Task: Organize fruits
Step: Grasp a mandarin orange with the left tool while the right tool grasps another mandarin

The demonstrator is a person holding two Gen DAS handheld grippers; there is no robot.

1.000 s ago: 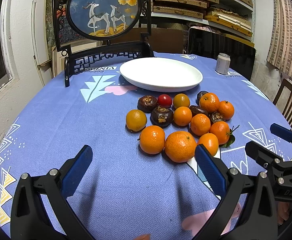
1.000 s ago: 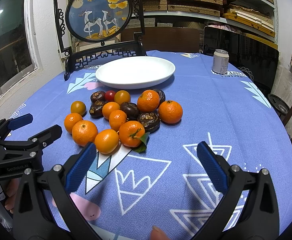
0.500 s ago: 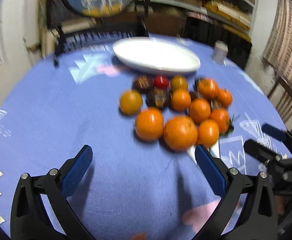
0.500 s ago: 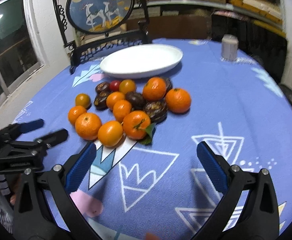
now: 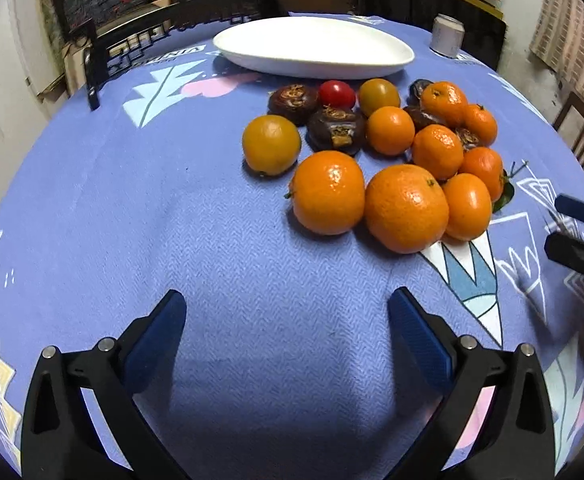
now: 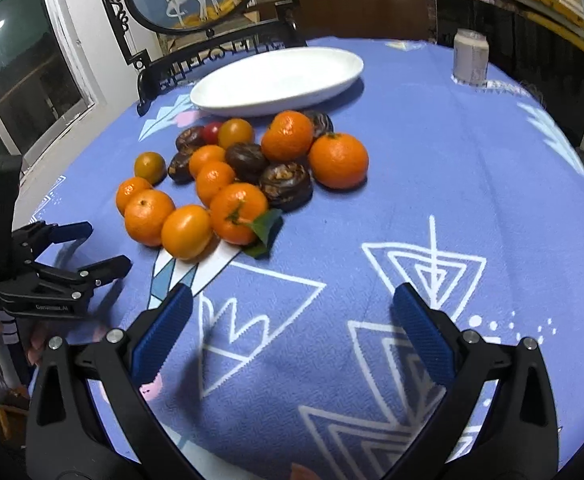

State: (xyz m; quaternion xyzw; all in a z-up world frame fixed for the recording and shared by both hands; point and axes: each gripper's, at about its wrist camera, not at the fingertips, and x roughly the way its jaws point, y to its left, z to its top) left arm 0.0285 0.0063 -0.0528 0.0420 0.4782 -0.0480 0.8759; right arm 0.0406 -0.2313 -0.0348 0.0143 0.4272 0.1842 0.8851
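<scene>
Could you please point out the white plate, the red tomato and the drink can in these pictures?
white plate (image 5: 312,46), left wrist view, bare middle of its dish.
red tomato (image 5: 336,94), left wrist view, its top face.
drink can (image 6: 470,56), right wrist view, its side wall.

bare blue cloth (image 5: 196,240) lay between the wide-spread left gripper (image 5: 288,332) and the fruit pile (image 5: 376,152), with nothing in that lane. the oranges (image 5: 406,208) at the pile's near edge touched one another, leaving no gap for a finger between them. the lone yellow fruit (image 5: 271,144) had cloth free on its left. the plate (image 5: 312,46) stood just behind the pile, its far side walled by a chair back (image 5: 140,40). the can (image 6: 470,56) stood well apart, with wide open cloth right of the pile before the parted right gripper (image 6: 292,324).
</scene>
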